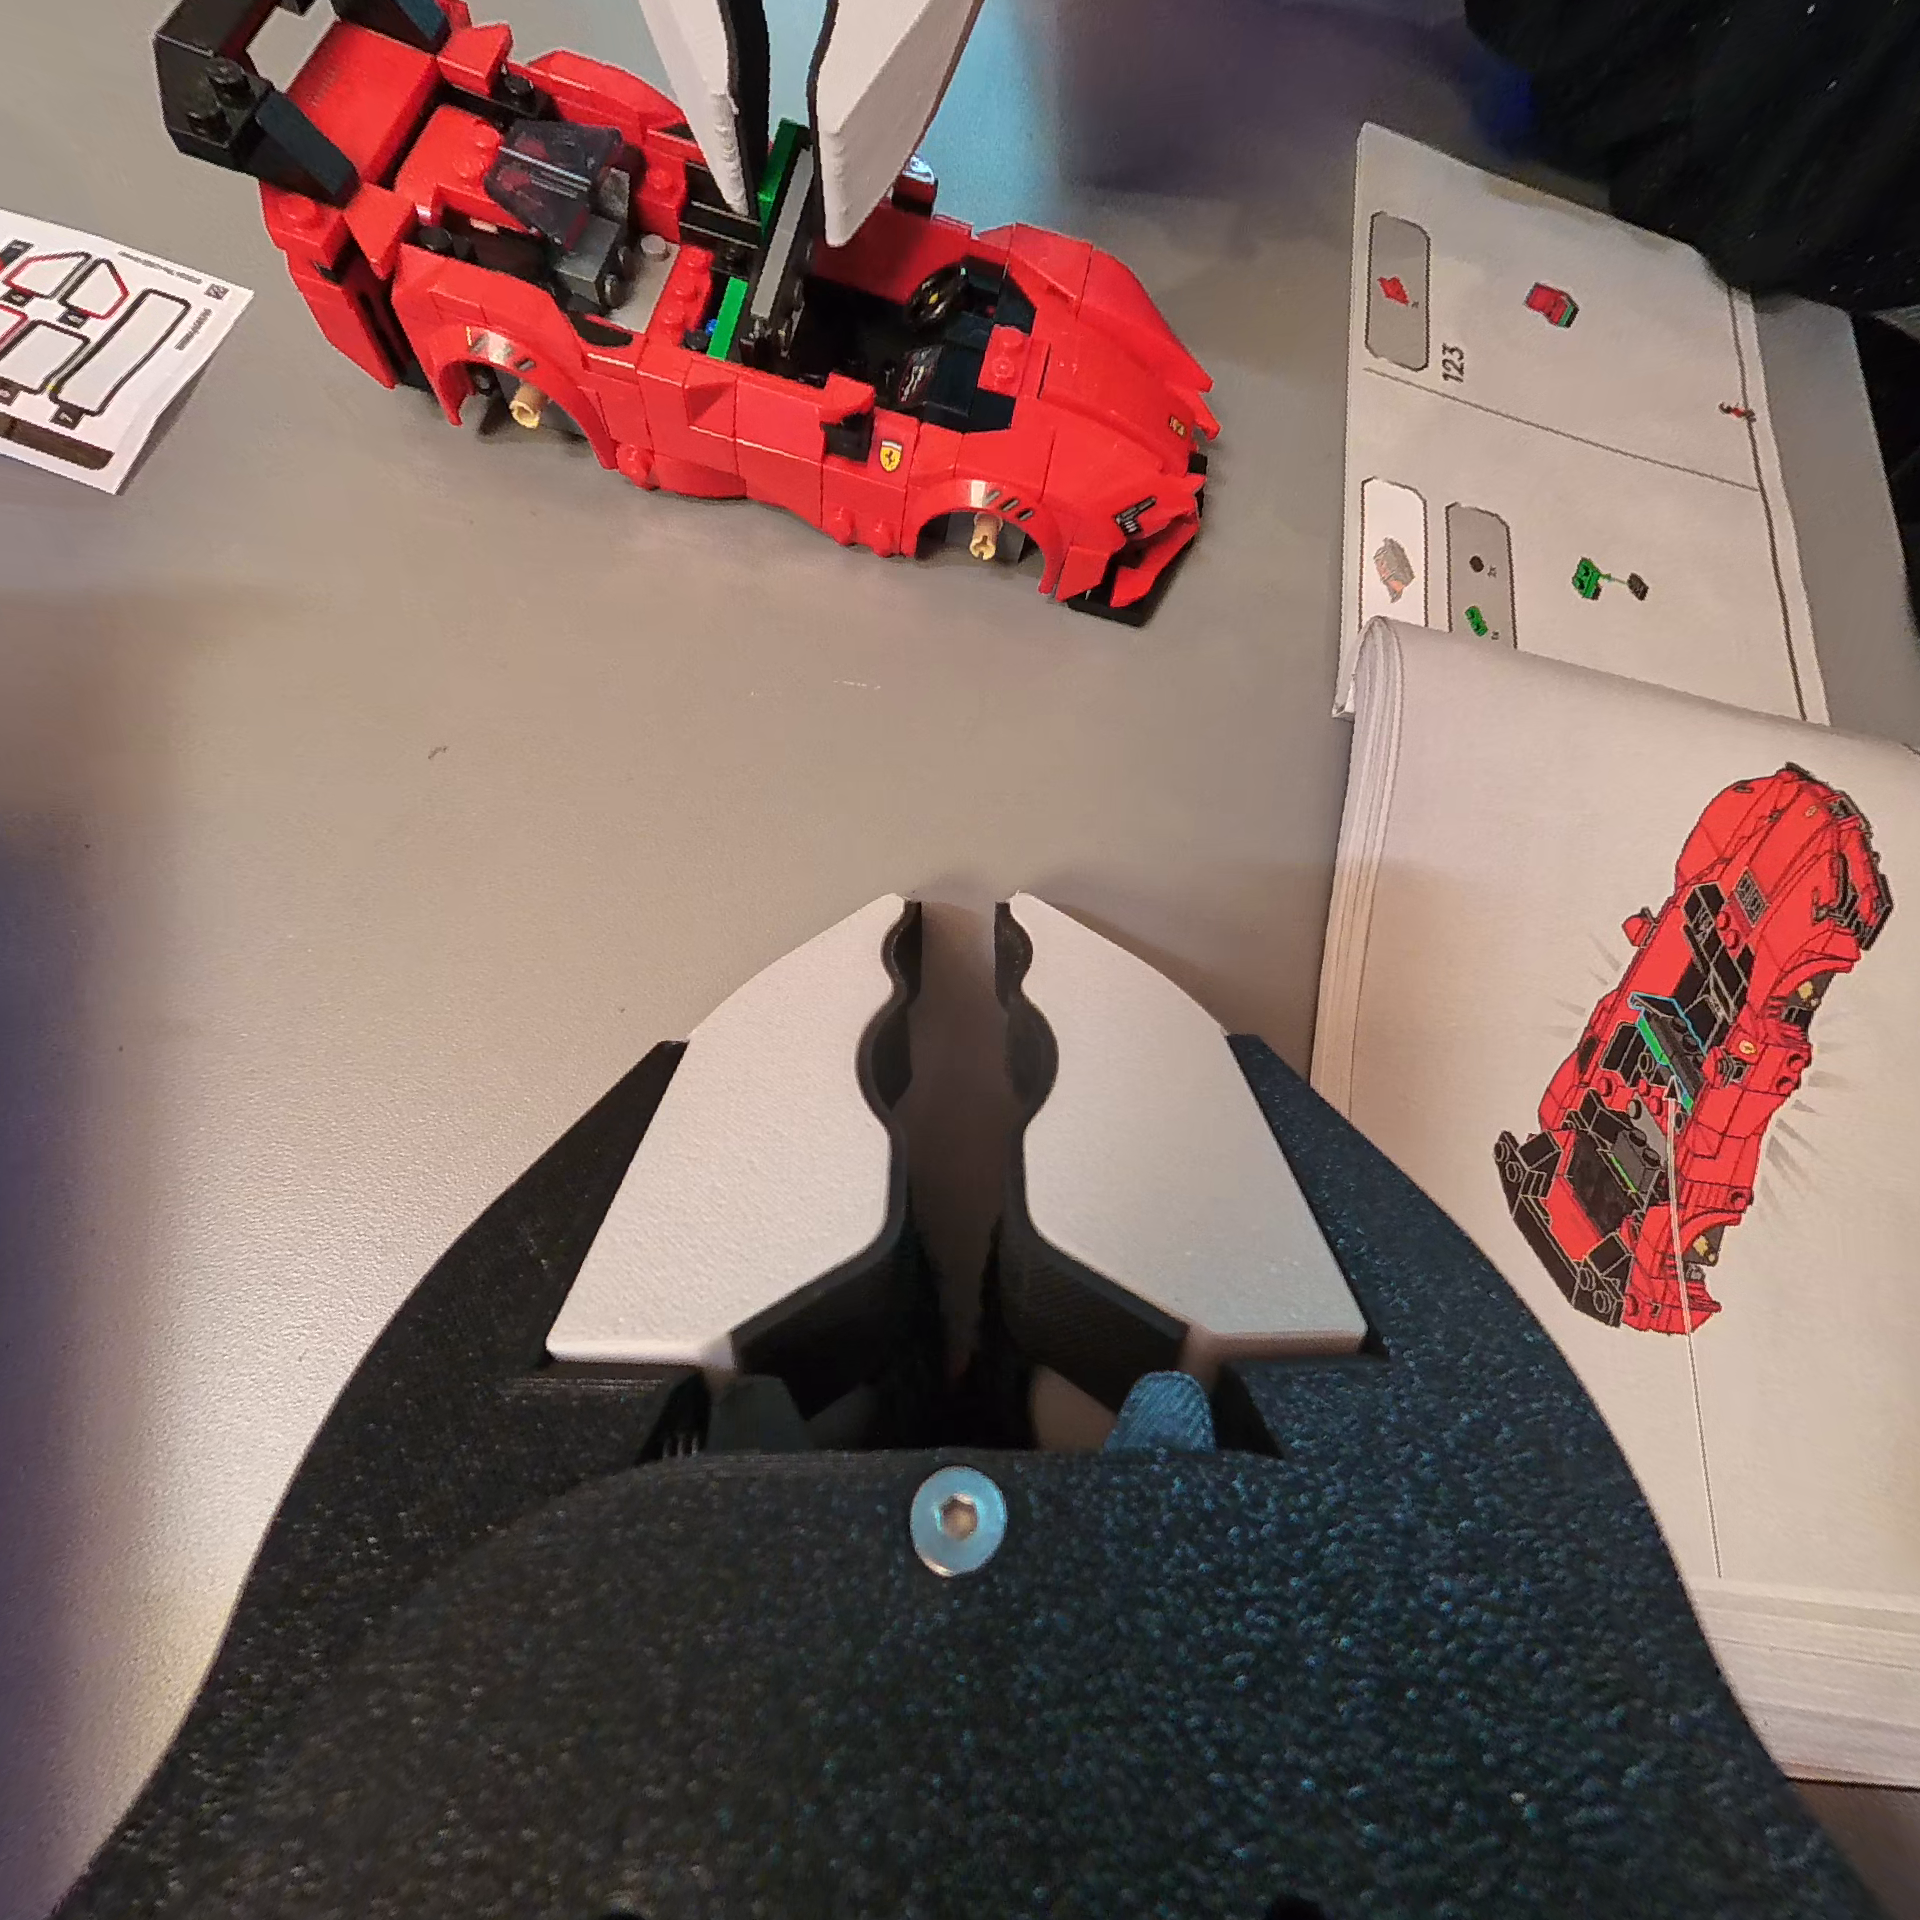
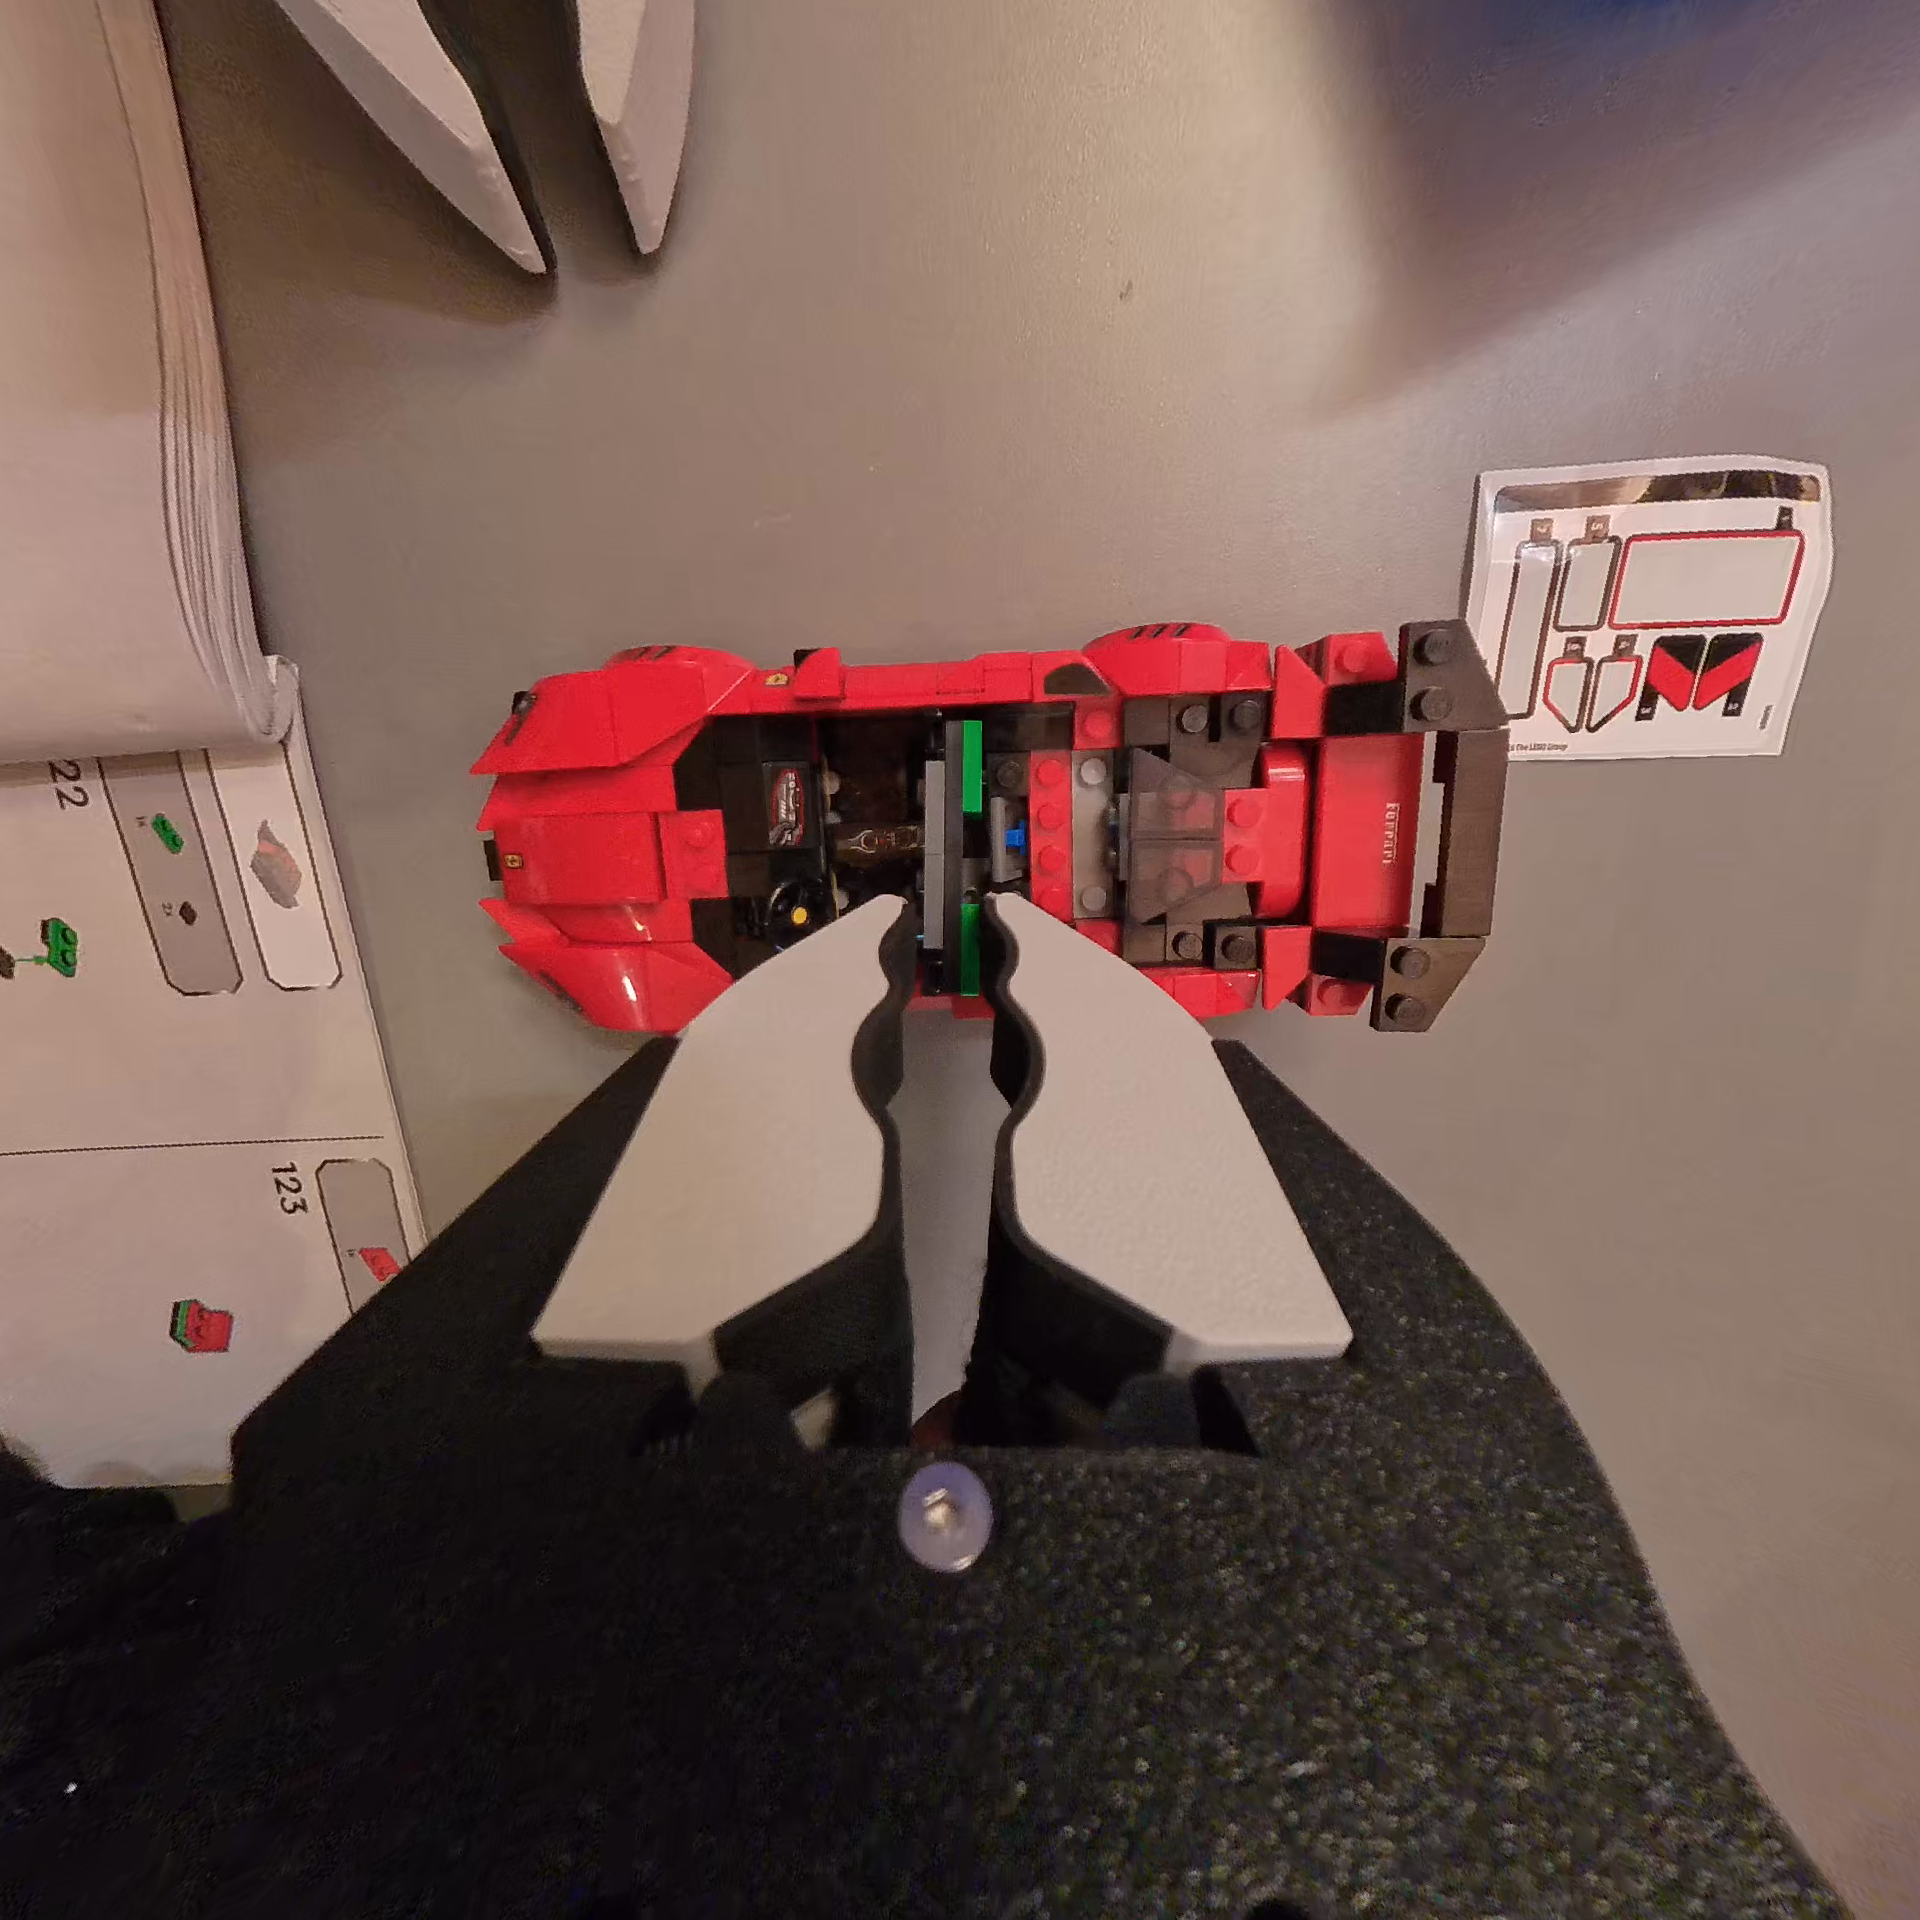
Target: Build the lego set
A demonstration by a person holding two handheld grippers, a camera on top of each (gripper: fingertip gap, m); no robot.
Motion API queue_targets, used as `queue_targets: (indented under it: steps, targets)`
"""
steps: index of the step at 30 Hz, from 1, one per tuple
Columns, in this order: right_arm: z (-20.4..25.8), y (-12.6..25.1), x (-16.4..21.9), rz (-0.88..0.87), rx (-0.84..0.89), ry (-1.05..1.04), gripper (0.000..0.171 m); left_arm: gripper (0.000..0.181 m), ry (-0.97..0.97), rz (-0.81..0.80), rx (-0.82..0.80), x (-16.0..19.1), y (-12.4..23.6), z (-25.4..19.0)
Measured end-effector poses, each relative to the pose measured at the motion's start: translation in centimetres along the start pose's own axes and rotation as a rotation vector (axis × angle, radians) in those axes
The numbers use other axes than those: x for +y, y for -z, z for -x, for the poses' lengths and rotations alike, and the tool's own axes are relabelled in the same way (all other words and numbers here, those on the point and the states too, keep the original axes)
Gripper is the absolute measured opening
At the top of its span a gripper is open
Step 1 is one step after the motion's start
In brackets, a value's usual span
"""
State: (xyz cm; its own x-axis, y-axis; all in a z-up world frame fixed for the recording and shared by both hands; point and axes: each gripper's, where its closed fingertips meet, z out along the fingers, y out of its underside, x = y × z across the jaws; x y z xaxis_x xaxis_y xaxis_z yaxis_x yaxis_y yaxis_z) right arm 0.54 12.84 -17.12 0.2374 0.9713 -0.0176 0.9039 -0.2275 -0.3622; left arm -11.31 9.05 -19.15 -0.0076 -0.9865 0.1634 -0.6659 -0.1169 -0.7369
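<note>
A red lego car (image 1: pixel 831 447) with a black rear wing stands on the grey table; from above it also shows in the right wrist view (image 2: pixel 1340 831). My right gripper (image 2: pixel 945 914) reaches down into the open cockpit and is shut on a grey-and-green piece (image 2: pixel 940 821) that stands across the car's middle. The left wrist view shows the same right gripper (image 1: pixel 792 220) and the piece (image 1: pixel 779 260) standing on edge between its fingers. My left gripper (image 1: pixel 958 904) is empty, its jaws a little apart, over bare table in front of the car; it also shows in the right wrist view (image 2: pixel 587 255).
An open instruction booklet (image 1: pixel 1558 935) lies to the right of my left gripper and shows at the left of the right wrist view (image 2: pixel 125 1039). A sticker sheet (image 1: pixel 94 343) lies beside the car's rear, also in the right wrist view (image 2: pixel 1652 613). My hands' fingertips stand some 12 cm from each other.
</note>
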Motion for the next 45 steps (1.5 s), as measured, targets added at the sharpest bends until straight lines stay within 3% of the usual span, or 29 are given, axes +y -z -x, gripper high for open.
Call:
queue_targets:
  steps: [12,22,28,45]
  targets:
    - [0.1,0.1,0.1,-0.011,-0.011,0.005,0.012,0.013,0.000,0.000,0.000,0.0,0.0,0.0]
    - [-0.1,1.9,-1.1,-0.202,-0.044,0.015,0.012,0.013,0.002,0.000,0.002,0.0,0.0,0.0]
    - [-0.3,0.2,-0.1,-0.079,-0.037,-0.005,0.012,0.013,-0.001,0.000,0.000,0.0,0.0,0.0]
    - [-0.3,-0.1,-0.3,-0.015,0.015,0.011,0.012,0.015,-0.011,-0.002,-0.005,-0.1,0.0,0.0]
